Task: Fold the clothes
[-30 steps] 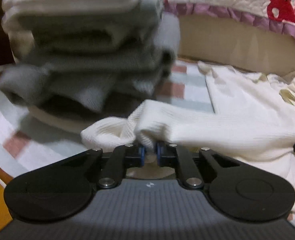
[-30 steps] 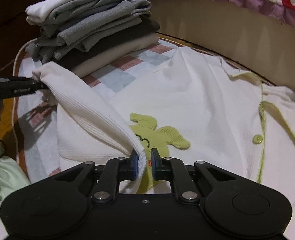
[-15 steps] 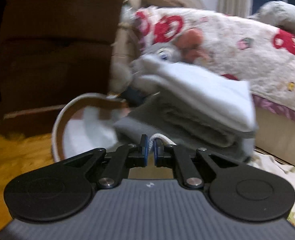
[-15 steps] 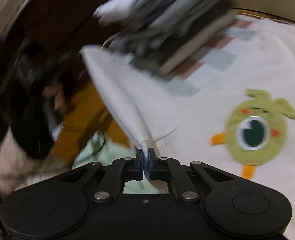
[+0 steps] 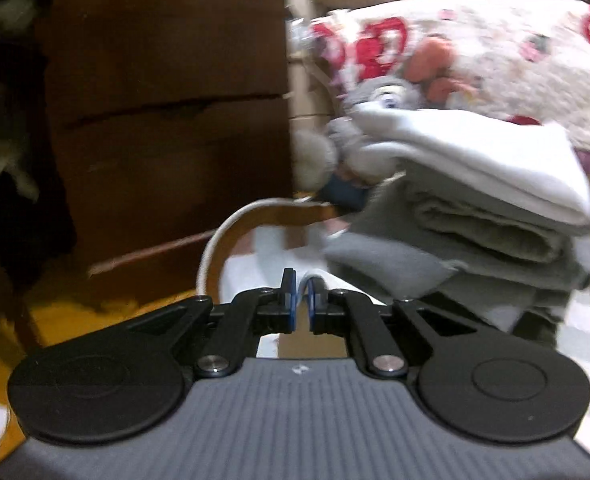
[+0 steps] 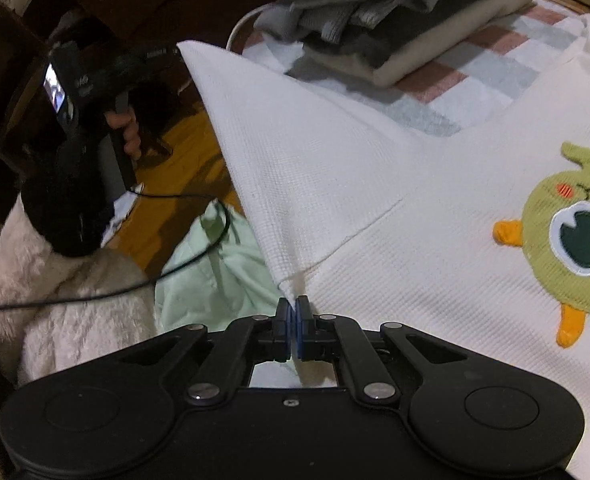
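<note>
A white knit sweater with a green monster patch lies on a checked mat. Its sleeve is stretched taut out past the mat's left edge. My right gripper is shut on the sleeve's lower edge near the shoulder seam. My left gripper pinches the cuff end at the far corner, with a hand on its handle. In the left wrist view, the left gripper has a thin white fold between its blue pads; the sweater body is out of sight there.
A stack of folded grey and white clothes stands on the mat's far side, close to the left gripper. Dark wooden furniture and orange floor lie to the left. A pale green garment, a fluffy white sleeve and a black cable sit below the stretched sleeve.
Both grippers have swung left, drawing the sleeve from lying over the sweater to stretched out past the mat's edge. The left view turned from the sweater to the furniture.
</note>
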`<state>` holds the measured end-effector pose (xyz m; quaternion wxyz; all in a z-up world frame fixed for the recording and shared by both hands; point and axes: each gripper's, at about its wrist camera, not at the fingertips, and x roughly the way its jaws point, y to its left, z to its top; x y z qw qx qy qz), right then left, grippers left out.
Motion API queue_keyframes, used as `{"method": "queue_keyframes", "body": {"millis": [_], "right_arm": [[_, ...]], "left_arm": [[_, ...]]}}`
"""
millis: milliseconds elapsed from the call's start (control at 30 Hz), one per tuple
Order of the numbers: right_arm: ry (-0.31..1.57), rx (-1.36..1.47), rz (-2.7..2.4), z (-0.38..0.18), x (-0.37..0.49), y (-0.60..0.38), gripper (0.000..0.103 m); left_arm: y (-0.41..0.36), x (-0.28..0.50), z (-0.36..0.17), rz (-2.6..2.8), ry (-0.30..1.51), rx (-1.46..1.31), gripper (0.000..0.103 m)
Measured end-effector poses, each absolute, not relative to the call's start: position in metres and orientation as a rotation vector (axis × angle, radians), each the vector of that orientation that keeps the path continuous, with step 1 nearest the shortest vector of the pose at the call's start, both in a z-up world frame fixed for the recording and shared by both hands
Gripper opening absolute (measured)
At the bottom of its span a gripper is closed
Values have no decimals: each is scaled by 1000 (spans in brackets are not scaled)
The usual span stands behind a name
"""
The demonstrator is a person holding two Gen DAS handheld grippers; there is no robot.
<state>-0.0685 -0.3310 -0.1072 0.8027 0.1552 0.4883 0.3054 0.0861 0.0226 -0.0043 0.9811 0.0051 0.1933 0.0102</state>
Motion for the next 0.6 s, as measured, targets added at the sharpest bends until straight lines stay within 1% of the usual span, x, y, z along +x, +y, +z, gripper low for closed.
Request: {"method": "queue_keyframes", "body": {"millis": [100,200,367,433,467,533,567,600], "right_arm": [[1081,317,668,-114,-69,-329,5],[1114,298,672,-121,-70,-325,5],[1151,317,721,-123,-70,-322,5],[1155,298,744,-121,-71,-318,10],[1135,300,741,-116,-71,-320,10],[1091,306,734,-107,-70,-323,12],[1063,321,714,-102,-69,-329,14],[1034,335,693,-97,-68,-335,21]], "left_arm": [[42,93,-12,78,452,-74,6],[61,90,-10,203,432,-94,6],[105,97,-31,122,609,-365,8],[115,100,-46,118,702,-447,8],[116,103,-51,117,723,-454,11],[117,108,-59,113,763,-466,23],[118,111,-63,112,783,-472,34],[119,113,-67,110,803,-478,42]]}}
